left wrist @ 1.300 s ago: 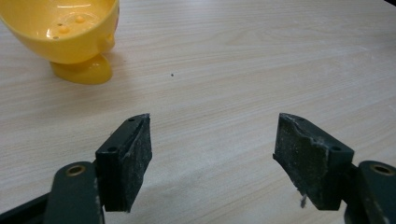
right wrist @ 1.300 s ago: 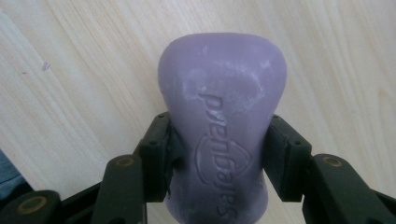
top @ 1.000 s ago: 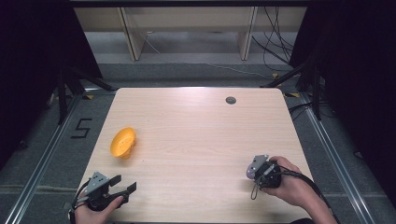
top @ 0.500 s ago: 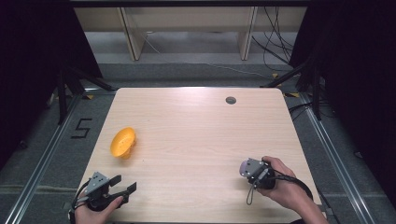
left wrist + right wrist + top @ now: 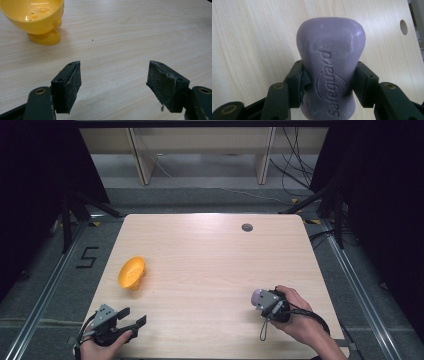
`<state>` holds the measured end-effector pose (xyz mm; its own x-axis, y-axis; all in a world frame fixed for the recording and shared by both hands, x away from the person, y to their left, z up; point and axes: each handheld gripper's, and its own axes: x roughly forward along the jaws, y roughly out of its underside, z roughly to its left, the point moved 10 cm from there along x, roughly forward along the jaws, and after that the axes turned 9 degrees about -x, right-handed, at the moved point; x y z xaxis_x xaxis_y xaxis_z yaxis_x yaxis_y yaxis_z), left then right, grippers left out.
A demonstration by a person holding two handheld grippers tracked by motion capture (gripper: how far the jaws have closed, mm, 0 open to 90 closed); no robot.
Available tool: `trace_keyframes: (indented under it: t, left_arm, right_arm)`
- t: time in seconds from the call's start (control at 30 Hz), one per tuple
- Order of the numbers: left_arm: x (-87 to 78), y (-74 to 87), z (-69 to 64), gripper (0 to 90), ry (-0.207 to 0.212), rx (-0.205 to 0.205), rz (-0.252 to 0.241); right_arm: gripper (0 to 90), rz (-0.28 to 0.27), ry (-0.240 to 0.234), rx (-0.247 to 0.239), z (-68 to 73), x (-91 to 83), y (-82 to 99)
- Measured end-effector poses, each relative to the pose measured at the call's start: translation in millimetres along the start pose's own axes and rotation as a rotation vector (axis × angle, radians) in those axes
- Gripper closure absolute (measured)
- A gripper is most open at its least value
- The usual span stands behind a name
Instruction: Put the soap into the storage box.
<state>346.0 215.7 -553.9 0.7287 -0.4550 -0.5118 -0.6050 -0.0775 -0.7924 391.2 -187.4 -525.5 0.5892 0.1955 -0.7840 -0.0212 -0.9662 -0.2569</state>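
Observation:
A purple bar of soap (image 5: pixel 330 65) with an embossed word sits between the jaws of my right gripper (image 5: pixel 328 82), which is shut on it; both pads press its narrow waist. From above, the soap (image 5: pixel 257 296) pokes out to the left of my right gripper (image 5: pixel 266 304) at the table's front right. My left gripper (image 5: pixel 131 318) rests at the front left corner, open with nothing between its fingers (image 5: pixel 67 85). A yellow plastic bowl (image 5: pixel 132 272) on a foot stands tilted at the left; it fills the upper left of the left gripper view (image 5: pixel 35 17).
The light wooden table (image 5: pixel 210 265) has a round cable hole (image 5: pixel 247 227) near its far edge. Metal rails run along both sides on the floor, and a "5" mark (image 5: pixel 87 257) lies left of the table.
My right hand has drifted left and slightly toward the table's front with the soap held. The left gripper and the yellow bowl have stayed put.

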Motion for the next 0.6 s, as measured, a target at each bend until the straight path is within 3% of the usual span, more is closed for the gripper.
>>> trace_keyframes:
  t: [0.03, 0.17, 0.23, 0.27, 0.3, 0.33, 0.37, 0.4, 0.43, 0.47, 0.6]
  left_arm:
    - [0.0, 0.0, -0.2, 26.6, 0.0, -0.001, 0.0]
    - [0.1, -0.2, -0.3, 26.7, 0.001, 0.0, -0.001]
    - [0.4, -0.3, -0.3, 26.7, 0.002, -0.001, -0.002]
    - [0.4, -0.2, 0.1, 26.7, 0.0, 0.002, 0.001]
    - [0.4, -0.2, 0.1, 26.7, 0.0, 0.002, 0.001]
    - [0.7, -0.4, 0.0, 26.7, 0.003, 0.006, 0.001]
    - [1.1, -0.7, -0.3, 26.7, 0.005, 0.007, 0.0]
    - [1.4, -1.3, -1.5, 26.8, 0.005, -0.002, -0.003]
    - [1.4, -1.3, -1.5, 26.8, 0.005, -0.002, -0.003]
    - [0.6, -1.5, -1.9, 26.8, -0.003, 0.011, 0.007]
    - [3.5, -6.7, -8.0, 26.8, 0.03, 0.016, 0.0]
  right_arm:
    - [50.2, -0.005, 0.019, 0.014, -1.2, -1.3, -3.3]
    - [50.2, -0.04, 0.05, -0.029, -6.1, -1.8, -13.3]
    - [50.2, -0.036, 0.069, 0.011, -6.0, -2.7, -16.2]
    - [50.2, -0.044, 0.077, -0.029, -9.0, -2.4, -18.5]
    - [50.2, -0.044, 0.077, -0.029, -9.0, -2.4, -18.5]
    - [50.2, -0.045, 0.083, 0.011, -7.2, -2.5, -20.3]
    - [50.2, -0.057, 0.092, 0.003, -8.6, -2.3, -23.2]
    - [50.2, -0.077, 0.113, -0.043, -12.4, -1.6, -28.0]
    - [50.2, -0.077, 0.113, -0.043, -12.4, -1.6, -28.0]
    - [50.2, -0.067, 0.119, -0.003, -10.6, -2.0, -27.6]
    - [50.2, -0.083, 0.133, -0.014, -10.8, -1.7, -34.1]
